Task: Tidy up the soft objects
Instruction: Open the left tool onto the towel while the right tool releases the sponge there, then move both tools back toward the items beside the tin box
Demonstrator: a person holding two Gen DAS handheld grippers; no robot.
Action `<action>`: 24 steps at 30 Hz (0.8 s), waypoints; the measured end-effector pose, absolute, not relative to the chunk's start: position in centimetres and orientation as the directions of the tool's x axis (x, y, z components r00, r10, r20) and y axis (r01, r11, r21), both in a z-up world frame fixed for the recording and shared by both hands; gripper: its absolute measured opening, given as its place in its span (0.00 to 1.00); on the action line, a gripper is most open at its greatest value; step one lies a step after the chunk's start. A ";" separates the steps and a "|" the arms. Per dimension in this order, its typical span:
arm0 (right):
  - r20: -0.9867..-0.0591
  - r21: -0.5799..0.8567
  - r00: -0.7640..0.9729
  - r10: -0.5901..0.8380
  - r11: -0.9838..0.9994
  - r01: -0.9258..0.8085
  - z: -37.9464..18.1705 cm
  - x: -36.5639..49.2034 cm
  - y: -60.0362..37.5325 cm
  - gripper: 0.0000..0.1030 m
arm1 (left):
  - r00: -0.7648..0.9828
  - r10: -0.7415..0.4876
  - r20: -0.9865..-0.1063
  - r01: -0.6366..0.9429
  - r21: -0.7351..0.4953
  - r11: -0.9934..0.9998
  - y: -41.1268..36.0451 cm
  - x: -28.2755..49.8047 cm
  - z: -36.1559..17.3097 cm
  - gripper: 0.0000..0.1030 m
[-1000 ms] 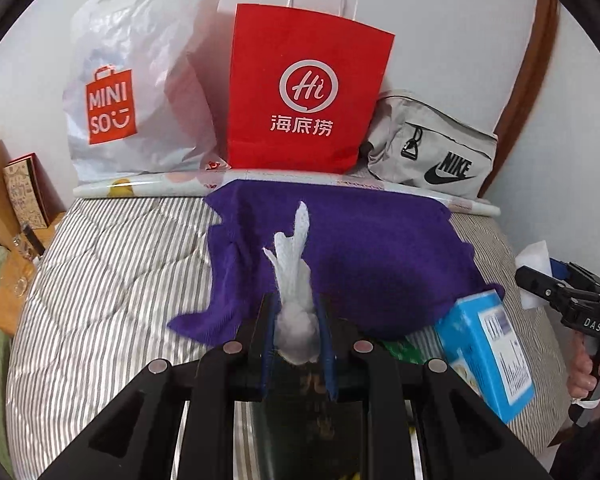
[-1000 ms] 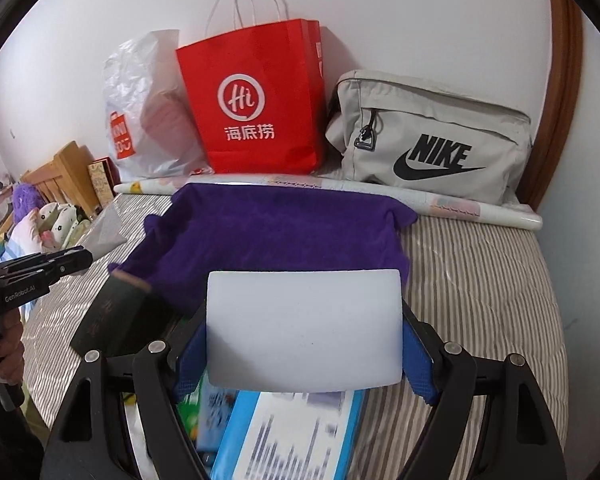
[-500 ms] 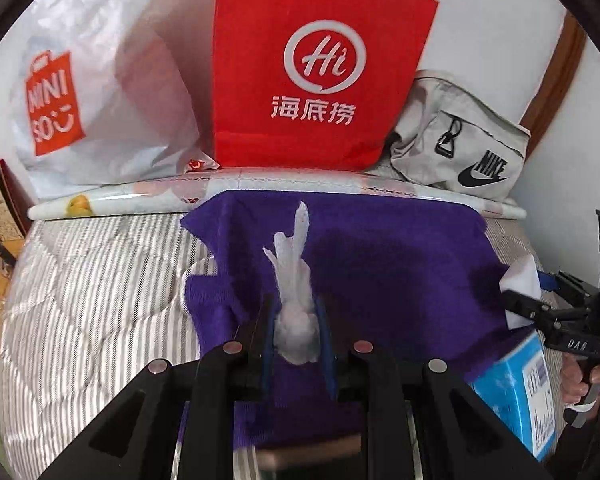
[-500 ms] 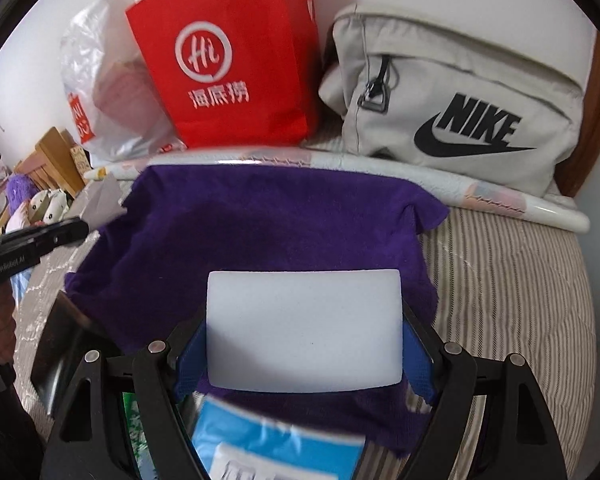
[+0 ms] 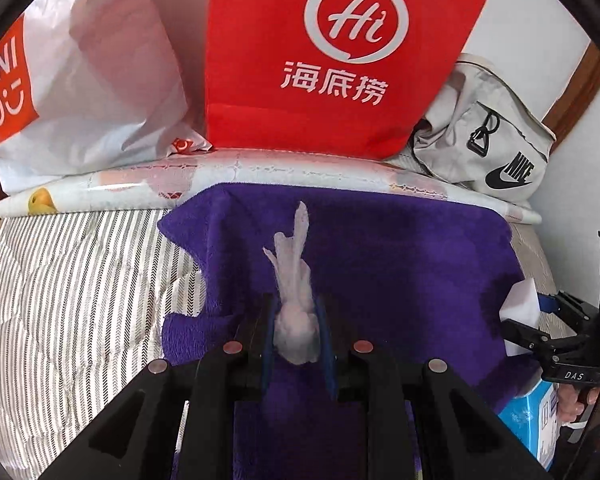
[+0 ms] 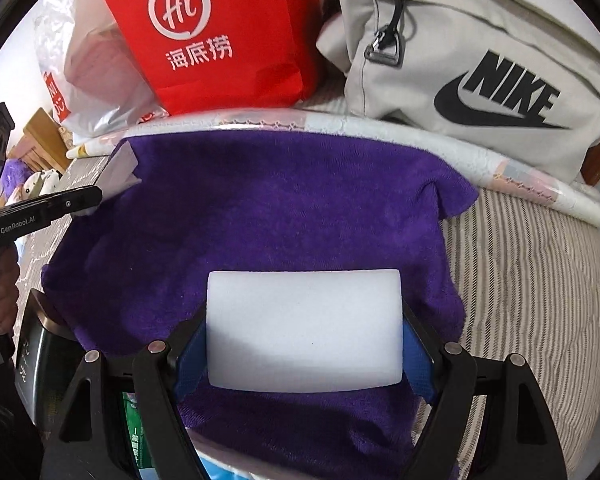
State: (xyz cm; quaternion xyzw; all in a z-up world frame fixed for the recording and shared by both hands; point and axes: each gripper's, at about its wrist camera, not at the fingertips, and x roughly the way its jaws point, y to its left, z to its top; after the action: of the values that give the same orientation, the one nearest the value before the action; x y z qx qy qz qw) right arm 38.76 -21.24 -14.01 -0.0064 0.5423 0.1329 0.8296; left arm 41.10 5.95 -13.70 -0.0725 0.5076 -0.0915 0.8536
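White foam block [image 6: 304, 328] is sitting crosswise in the right claw [image 6: 304, 344], hanging just over the purple towel [image 6: 284, 216]. Right claw is standing wide, its blue pads [image 6: 190, 354] pressing on the block's two short ends. Whether the block is touching the towel, cannot tell.

Left claw [image 5: 298, 320] is nearly together, pinching a crumpled white tissue [image 5: 294, 288]; the tissue's twisted tip is sticking out past the fingers, over the towel's middle. In the left view the right claw is showing at the right edge with the block's corner [image 5: 520, 300], a hand [image 5: 572, 400] gripping its handle.

One purple towel is lying spread on the striped bed [image 5: 72, 296], its far edge against a long printed roll [image 5: 260, 168]. Beyond the roll, leaning at the wall: one red paper bag [image 5: 332, 56], one white Miniso plastic bag [image 5: 80, 80], one grey Nike pouch [image 6: 460, 64]. These three and the roll are closing off the far side.

Near side: a blue-and-white packet [image 5: 536, 424] is peeking from under the towel's right corner; a dark box [image 6: 34, 352] is lying at its left edge; a green-labelled item [image 6: 136, 432] is showing between the right claw's arms, unclear what.

Count: two claws, one block, one tissue, one towel.
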 end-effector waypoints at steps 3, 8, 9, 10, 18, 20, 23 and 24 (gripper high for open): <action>-0.909 0.133 0.363 0.206 0.967 -0.217 -14.3 38.9 -21.3 0.79 | 0.473 -0.235 -0.849 0.077 -0.225 0.971 6.2 41.3 -13.8 0.20; -0.916 0.127 0.350 0.198 0.969 -0.214 -14.5 39.0 -21.2 0.85 | 0.469 -0.254 -0.846 0.066 -0.253 0.965 6.1 41.3 -13.5 0.55; -0.913 0.128 0.356 0.198 0.969 -0.211 -14.4 39.0 -21.3 0.86 | 0.477 -0.251 -0.842 0.069 -0.248 0.966 6.0 41.2 -13.4 0.56; -0.912 0.127 0.361 0.196 0.970 -0.206 -14.3 38.9 -21.3 0.86 | 0.483 -0.246 -0.841 0.073 -0.241 0.968 5.9 41.1 -13.2 0.57; -0.911 0.045 0.396 0.117 0.981 -0.186 -12.6 37.8 -21.3 0.87 | 0.492 -0.179 -0.852 0.052 -0.176 0.983 6.2 39.9 -11.7 0.57; -0.913 -0.019 0.404 0.061 0.981 -0.192 -12.0 37.3 -20.8 0.87 | 0.493 -0.154 -0.856 0.039 -0.155 0.987 6.2 39.1 -11.0 0.57; -0.920 -0.053 0.390 0.027 0.980 -0.192 -11.2 36.4 -20.6 0.87 | 0.511 -0.144 -0.848 0.045 -0.141 0.989 6.3 37.6 -9.6 0.58; -0.913 -0.044 0.406 0.039 0.980 -0.193 -10.7 35.8 -20.6 0.87 | 0.521 -0.140 -0.842 0.044 -0.137 0.990 6.4 37.0 -9.1 0.59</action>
State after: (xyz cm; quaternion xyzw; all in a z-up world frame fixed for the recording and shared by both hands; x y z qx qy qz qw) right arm 35.78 -20.60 -10.66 -0.0710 0.5405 0.0696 0.8355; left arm 36.96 6.40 -9.07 -0.0491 0.4866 -0.0527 0.8706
